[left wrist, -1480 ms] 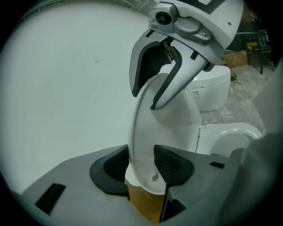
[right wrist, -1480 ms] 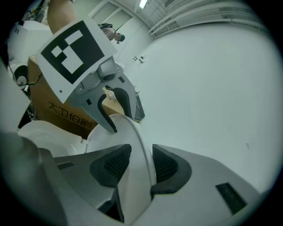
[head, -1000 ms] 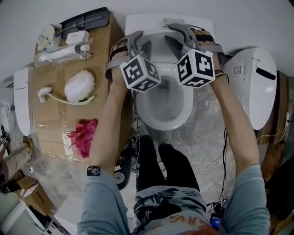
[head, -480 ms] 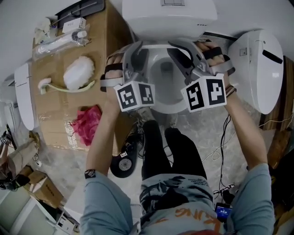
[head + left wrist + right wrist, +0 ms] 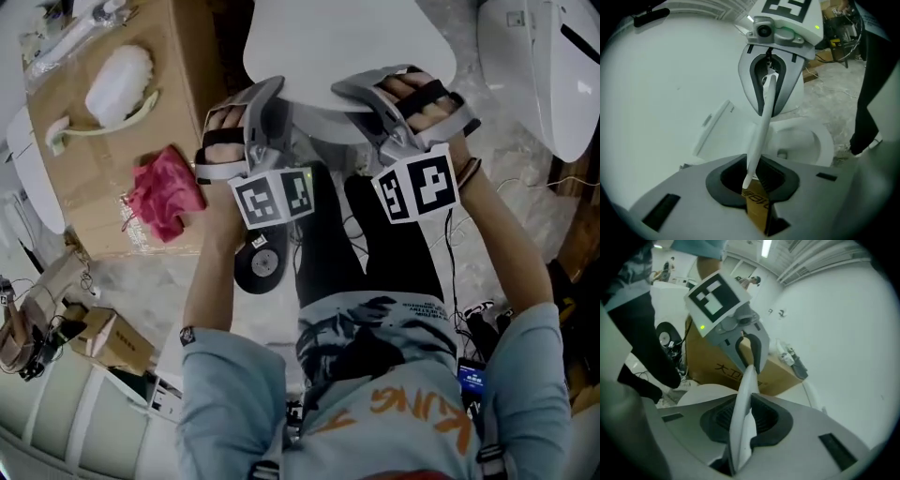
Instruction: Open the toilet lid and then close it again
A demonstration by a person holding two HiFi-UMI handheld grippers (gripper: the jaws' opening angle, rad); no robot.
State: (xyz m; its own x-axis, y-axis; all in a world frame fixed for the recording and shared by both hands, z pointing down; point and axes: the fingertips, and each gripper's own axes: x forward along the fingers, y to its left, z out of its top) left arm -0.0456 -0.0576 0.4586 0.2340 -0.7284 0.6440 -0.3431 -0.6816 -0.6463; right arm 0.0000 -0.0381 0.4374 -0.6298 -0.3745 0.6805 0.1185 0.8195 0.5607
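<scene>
The white toilet lid (image 5: 347, 47) is tipped forward over the bowl, and its front edge lies between both pairs of jaws. My left gripper (image 5: 274, 105) grips that edge on the left and my right gripper (image 5: 367, 98) on the right. Both pairs of jaws are closing on the thin rim. In the left gripper view the lid (image 5: 761, 126) runs edge-on from my left gripper (image 5: 752, 180) to the right gripper (image 5: 769, 89), with the open bowl (image 5: 801, 143) below. In the right gripper view the lid rim (image 5: 745, 394) sits pinched in my right gripper (image 5: 740, 427).
A cardboard box (image 5: 187, 56) at the left carries a pink cloth (image 5: 164, 192) and a white brush (image 5: 117, 75). A second white toilet unit (image 5: 544, 66) stands at the right. The person's legs (image 5: 375, 244), a black roll (image 5: 262, 265) and cables (image 5: 562, 178) are on the floor nearby.
The lid has swung from upright against the tank down and forward over the bowl. Both grippers came toward the person with it, and the bowl's inside is now covered in the head view.
</scene>
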